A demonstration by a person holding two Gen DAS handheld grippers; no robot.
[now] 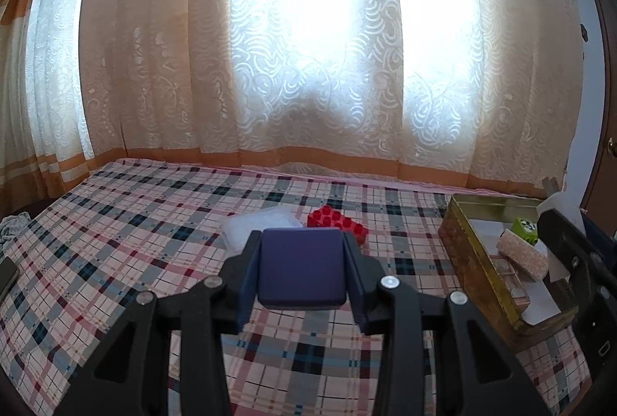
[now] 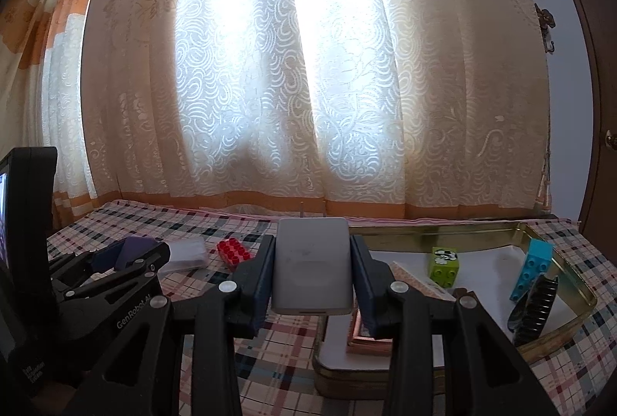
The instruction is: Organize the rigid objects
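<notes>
My left gripper (image 1: pixel 302 242) is shut on a flat dark purple block (image 1: pixel 300 267) and holds it above the plaid bedcover. In the right wrist view that same left gripper (image 2: pixel 148 256) shows at the left with the purple block (image 2: pixel 135 248) in it. My right gripper (image 2: pixel 313 254) is shut on a flat grey slab (image 2: pixel 313 265) with rounded corners, held over the near left corner of a gold metal tin (image 2: pixel 570 281). In the tin lie a green brick (image 2: pixel 445 266), a light blue brick (image 2: pixel 532 267), a black comb-like clip (image 2: pixel 538 306) and a tan speckled block (image 1: pixel 522 254).
A red studded brick (image 1: pixel 339 221) and a clear plastic case (image 1: pixel 262 223) lie on the plaid bedcover (image 1: pixel 115 223) beyond the left gripper. The tin (image 1: pixel 459 242) sits at the right. Patterned curtains (image 1: pixel 308 49) hang behind the bed. A dark phone edge (image 1: pixel 7 277) shows at far left.
</notes>
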